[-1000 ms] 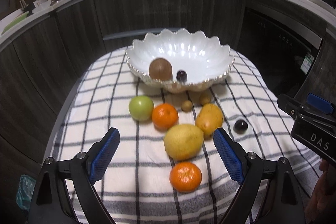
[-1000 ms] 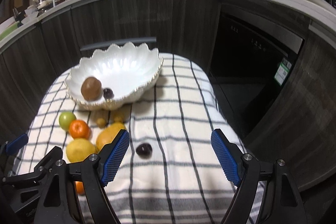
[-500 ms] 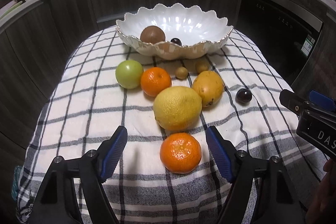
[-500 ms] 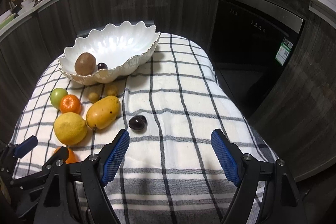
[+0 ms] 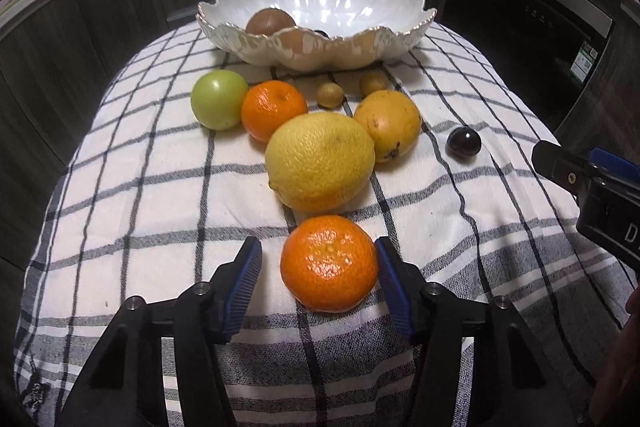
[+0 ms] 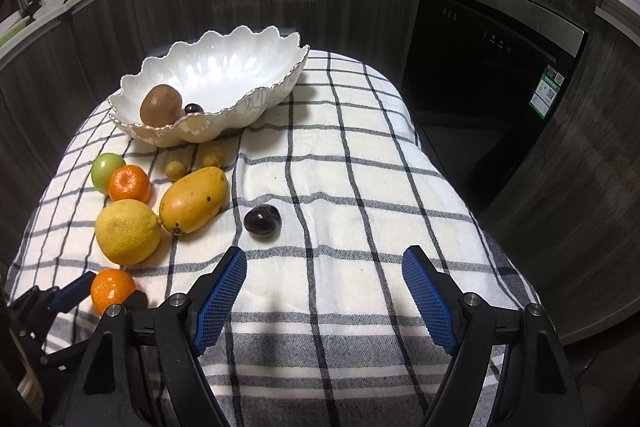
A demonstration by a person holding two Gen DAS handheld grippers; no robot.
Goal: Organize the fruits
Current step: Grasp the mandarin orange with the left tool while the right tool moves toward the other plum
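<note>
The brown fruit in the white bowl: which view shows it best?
The right wrist view: the brown fruit shows almost whole above the white bowl's near rim. In the left wrist view that rim hides its lower half.

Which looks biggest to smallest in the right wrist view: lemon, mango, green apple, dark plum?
1. lemon and mango, too alike to rank
2. green apple
3. dark plum

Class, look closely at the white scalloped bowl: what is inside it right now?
Inside the white scalloped bowl lie a brown kiwi-like fruit and a small dark plum-like fruit. The near rim hides the lowest part of the bowl, so anything smaller there cannot be seen.
</note>
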